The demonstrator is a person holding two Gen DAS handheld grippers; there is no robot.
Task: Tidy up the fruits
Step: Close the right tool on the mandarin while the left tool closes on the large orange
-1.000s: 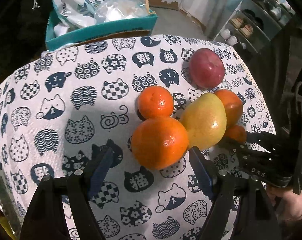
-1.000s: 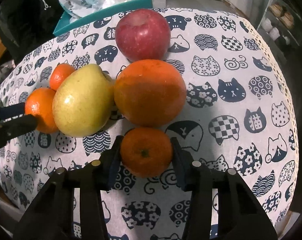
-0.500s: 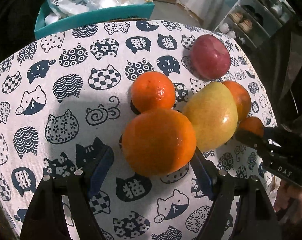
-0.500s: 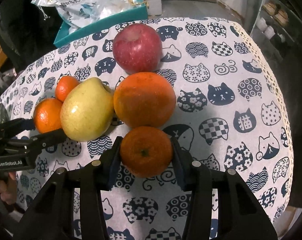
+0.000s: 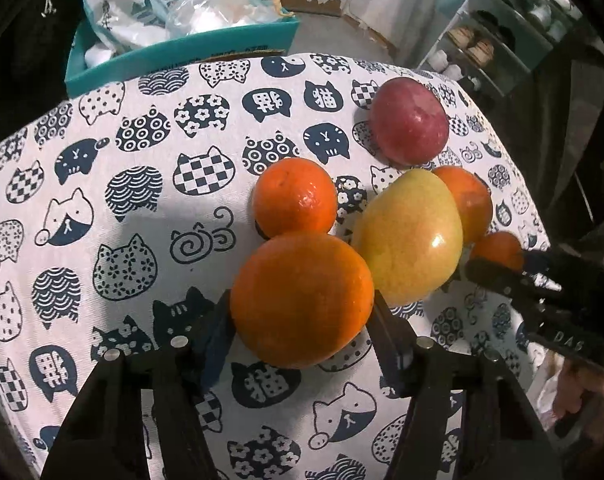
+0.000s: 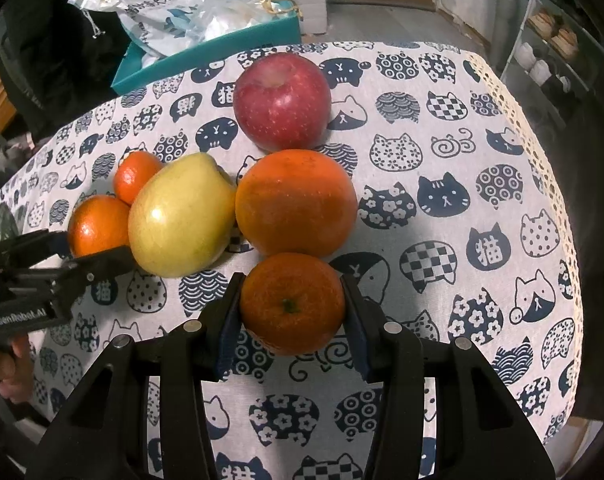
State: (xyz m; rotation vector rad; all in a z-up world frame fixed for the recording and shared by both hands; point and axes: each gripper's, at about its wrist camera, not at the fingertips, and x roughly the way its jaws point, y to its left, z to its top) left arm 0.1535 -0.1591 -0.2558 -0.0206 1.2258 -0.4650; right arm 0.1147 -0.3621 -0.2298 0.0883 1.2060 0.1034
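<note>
Your left gripper (image 5: pixel 302 320) clamps the big orange (image 5: pixel 302 300), touching the pear (image 5: pixel 412 240); your right gripper (image 6: pixel 292 312) holds a tangerine (image 6: pixel 292 302) (nearer the tablecloth's (image 6: pixel 482 160) front edge).

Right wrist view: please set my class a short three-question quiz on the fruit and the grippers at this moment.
1. True or false: the right gripper grips the apple.
2. How many pieces of fruit show in the right wrist view? A four, B six, C eight.
3. Fill in: the left gripper is closed on an ____.
Key: 1 false, it grips a small orange. 2 B. 3 orange.
</note>
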